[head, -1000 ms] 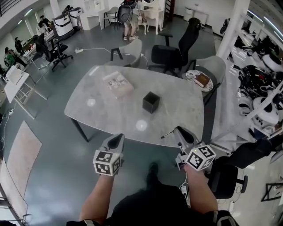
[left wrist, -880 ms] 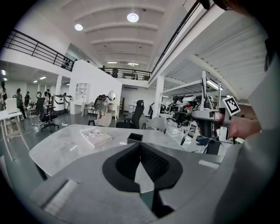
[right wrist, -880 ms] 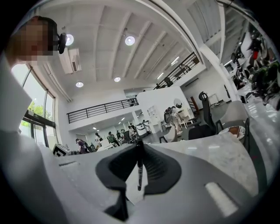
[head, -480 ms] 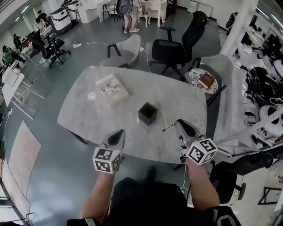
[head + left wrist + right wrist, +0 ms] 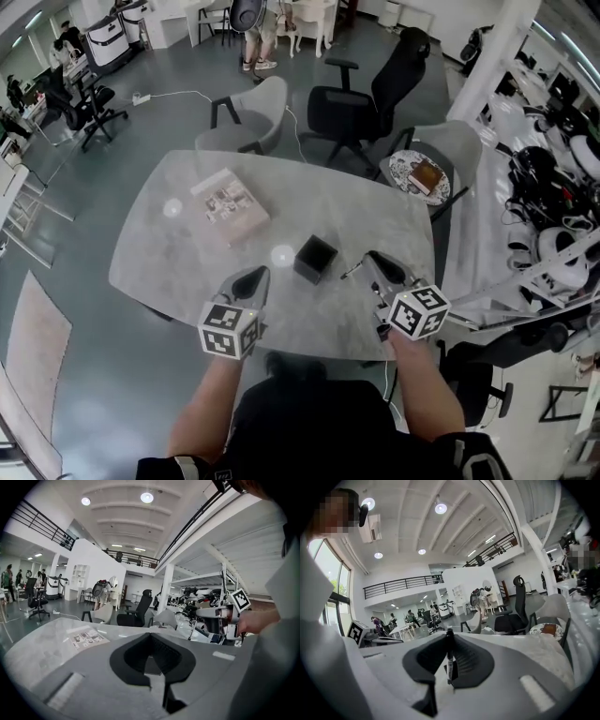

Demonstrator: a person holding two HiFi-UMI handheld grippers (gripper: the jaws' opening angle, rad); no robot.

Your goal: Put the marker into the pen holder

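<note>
The black cube pen holder (image 5: pixel 315 259) stands on the grey marble table (image 5: pixel 187 253) near its front edge. My right gripper (image 5: pixel 373 259) hangs just right of the holder and is shut on a thin black marker (image 5: pixel 352 271), whose tip juts left toward the holder. In the right gripper view the marker (image 5: pixel 449 660) stands upright between the closed jaws of the right gripper (image 5: pixel 449 637). My left gripper (image 5: pixel 255 275) hovers left of the holder, shut and empty. In the left gripper view a dark patch, probably the holder (image 5: pixel 153 665), shows past the left gripper (image 5: pixel 151 638).
A magazine or book (image 5: pixel 230 204) lies on the table's far left. Grey and black chairs (image 5: pixel 361 103) stand behind the table. A small round side table (image 5: pixel 420 174) carrying a book sits at the far right. Shelving with gear (image 5: pixel 553 187) lines the right side.
Both grippers have come forward over the table's front edge. The right one has carried the marker up close to the pen holder's right side; the left one now sits near its left.
</note>
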